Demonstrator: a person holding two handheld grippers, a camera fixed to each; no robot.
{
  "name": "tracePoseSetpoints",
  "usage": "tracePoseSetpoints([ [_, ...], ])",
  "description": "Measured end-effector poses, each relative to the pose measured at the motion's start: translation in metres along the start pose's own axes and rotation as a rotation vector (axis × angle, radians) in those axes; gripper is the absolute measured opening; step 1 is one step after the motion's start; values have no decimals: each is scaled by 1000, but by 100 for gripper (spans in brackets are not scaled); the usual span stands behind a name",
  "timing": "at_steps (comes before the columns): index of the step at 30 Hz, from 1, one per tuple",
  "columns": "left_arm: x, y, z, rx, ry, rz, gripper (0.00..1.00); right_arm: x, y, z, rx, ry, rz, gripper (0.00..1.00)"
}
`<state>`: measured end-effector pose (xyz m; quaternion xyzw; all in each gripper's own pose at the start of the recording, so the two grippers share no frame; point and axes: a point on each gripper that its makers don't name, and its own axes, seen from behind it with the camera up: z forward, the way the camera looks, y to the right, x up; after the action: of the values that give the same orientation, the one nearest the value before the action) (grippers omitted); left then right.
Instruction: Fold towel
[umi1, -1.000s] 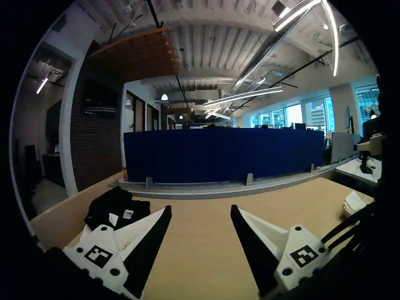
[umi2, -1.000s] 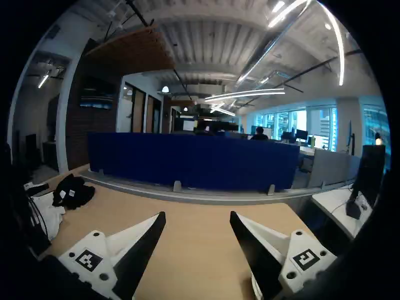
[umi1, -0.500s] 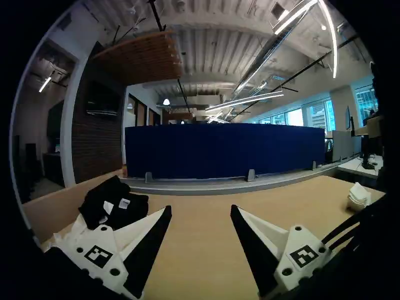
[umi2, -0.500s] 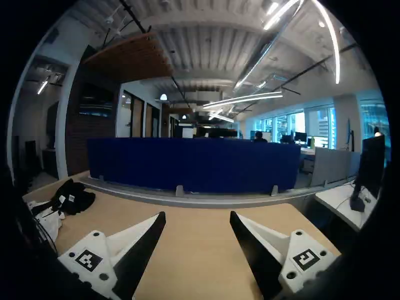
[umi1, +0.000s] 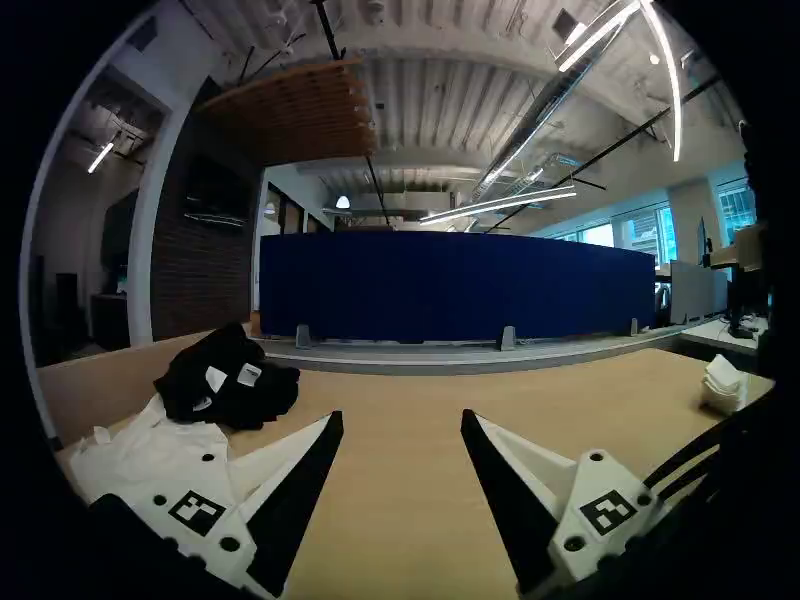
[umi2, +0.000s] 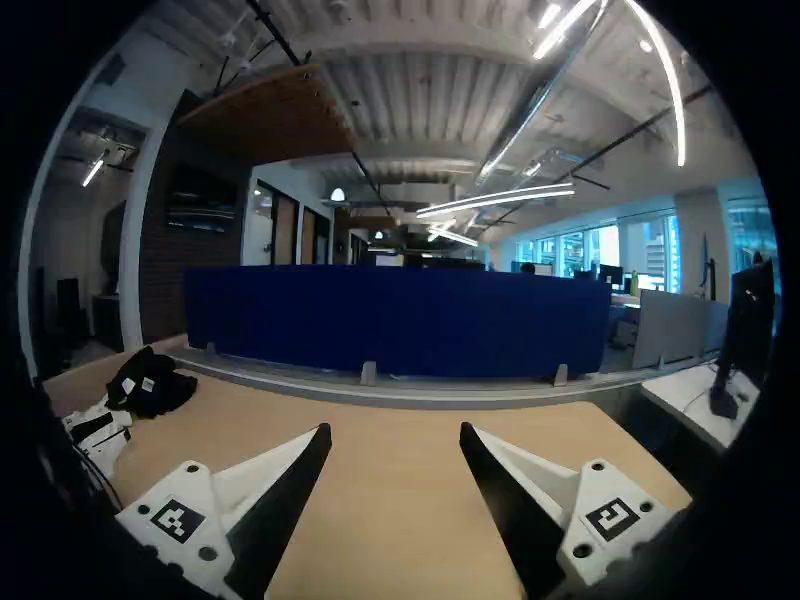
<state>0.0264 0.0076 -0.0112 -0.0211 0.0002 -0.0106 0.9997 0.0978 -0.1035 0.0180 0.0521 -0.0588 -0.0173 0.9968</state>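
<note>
Cloth (umi1: 225, 385), perhaps the towel, lies left of centre beyond the spread left claw (umi1: 400, 415); right claw (umi2: 394, 428) gapes empty.

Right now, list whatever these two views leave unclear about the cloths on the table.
1. White cloth, left gripper view: near part hidden behind a finger of the left claw.
2. White stack, same view: partly cut off by dark cables at the edge.
3. Black pile: too crumpled to tell towels from garments, both views.

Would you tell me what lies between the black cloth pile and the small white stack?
Bare wooden tabletop between black cloth pile and white stack, in the left gripper view.
</note>
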Motion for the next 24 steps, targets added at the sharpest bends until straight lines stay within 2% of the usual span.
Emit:
tracePoseSetpoints([
  [6,-10,0,0,5,1,-15,87,-2,1,-3,3,4,-7,100],
  [18,-17,6,2,1,1,18,87,-3,9,-3,-1,11,-12,100],
  [24,-16,5,1,9,5,20,87,-4,13,-3,-7,10,-9,100],
])
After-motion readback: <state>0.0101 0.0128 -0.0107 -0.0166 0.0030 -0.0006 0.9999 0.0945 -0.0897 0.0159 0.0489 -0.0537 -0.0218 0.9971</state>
